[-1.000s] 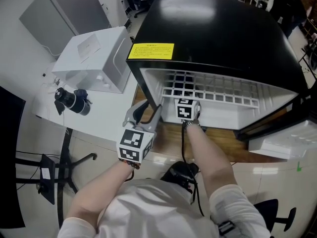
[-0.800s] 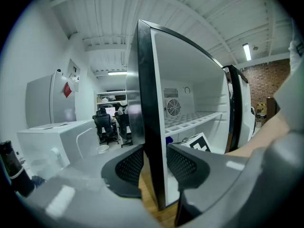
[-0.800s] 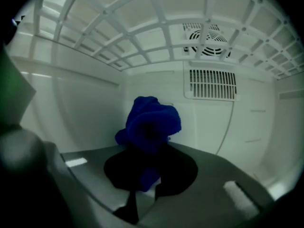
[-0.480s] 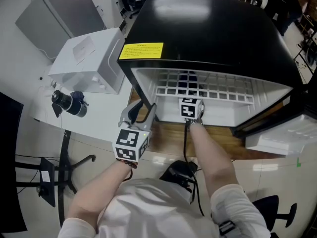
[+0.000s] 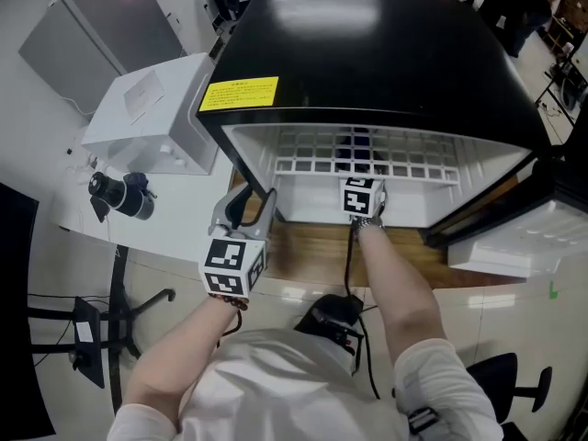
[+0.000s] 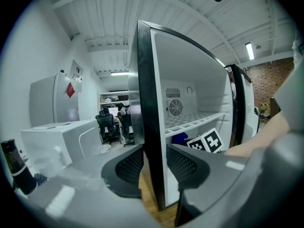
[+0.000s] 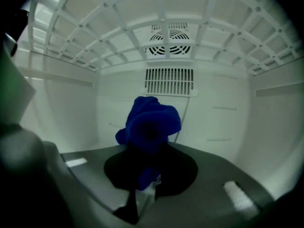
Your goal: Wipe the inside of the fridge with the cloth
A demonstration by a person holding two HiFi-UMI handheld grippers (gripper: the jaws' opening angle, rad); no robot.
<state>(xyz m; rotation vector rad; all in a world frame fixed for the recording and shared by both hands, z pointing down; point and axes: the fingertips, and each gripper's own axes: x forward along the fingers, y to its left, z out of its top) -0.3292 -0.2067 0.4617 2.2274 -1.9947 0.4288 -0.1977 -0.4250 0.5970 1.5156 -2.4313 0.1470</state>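
The black fridge (image 5: 367, 53) stands open, and its white inside (image 7: 223, 113) fills the right gripper view. My right gripper (image 7: 149, 151) is shut on a bunched blue cloth (image 7: 152, 120), held under the wire shelf (image 7: 156, 18) and facing the back wall. From the head view only its marker cube (image 5: 361, 196) shows at the fridge's mouth, the jaws being hidden inside. My left gripper (image 6: 155, 167) sits at the fridge's left wall (image 6: 148, 103). Its pads lie against both faces of that wall's front edge. Its cube (image 5: 230, 266) shows lower left.
A white box-like appliance (image 5: 147, 108) and a black camera lens (image 5: 119, 196) rest on the white table to the left. The fridge door (image 5: 514, 237) hangs open at the right. The back wall has a fan grille (image 7: 168, 37) and a vent (image 7: 169, 82). The fridge stands on a wooden board (image 5: 312, 246).
My right gripper has slid to the right inside the fridge with the cloth in it. The left gripper stays on the left wall's edge.
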